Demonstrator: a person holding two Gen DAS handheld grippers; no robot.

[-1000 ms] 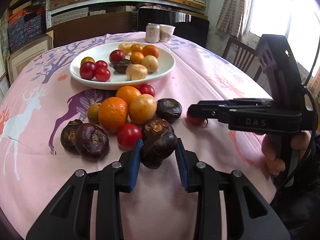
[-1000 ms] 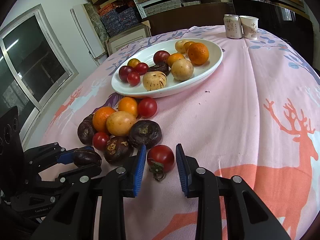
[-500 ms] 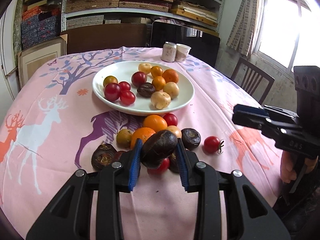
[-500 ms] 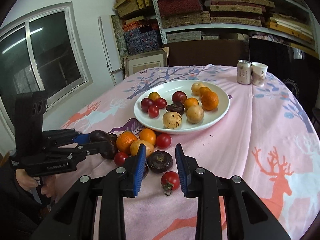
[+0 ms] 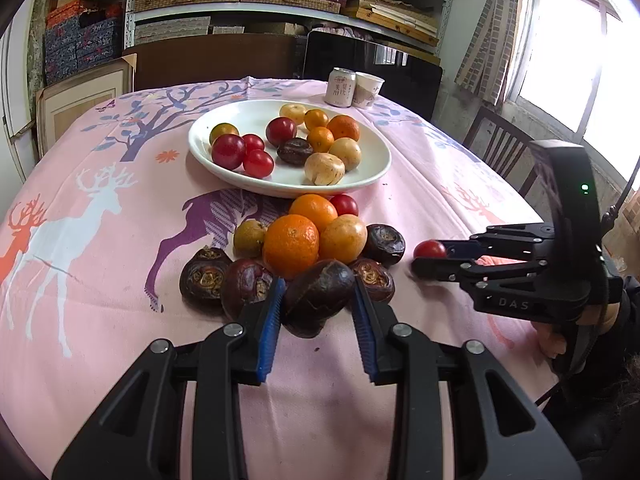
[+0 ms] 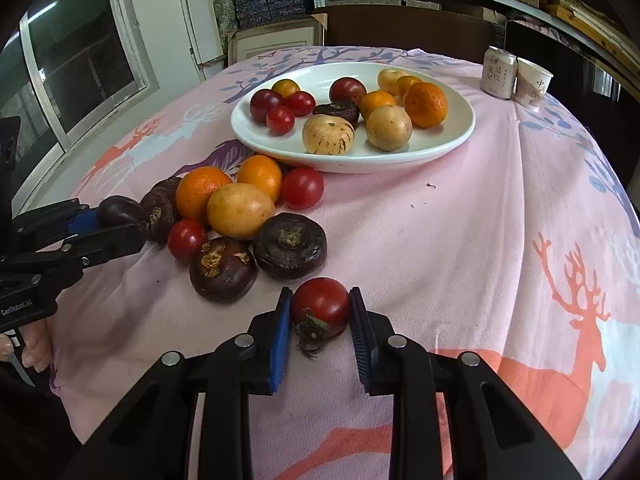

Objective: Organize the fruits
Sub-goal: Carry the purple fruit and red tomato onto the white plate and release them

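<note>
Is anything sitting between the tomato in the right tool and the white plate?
Yes, partly. The tomato is clamped in the right tool, and the loose pile, nearest a dark water chestnut, lies left of the line to the white plate. The cloth straight ahead and to the right is bare.

I see a glossy white ceramic-looking plate point(image 6: 460, 136), a matt printed cloth point(image 6: 460, 240), smooth shiny tomatoes, and rough dull-brown water chestnuts point(image 6: 290, 245).
</note>
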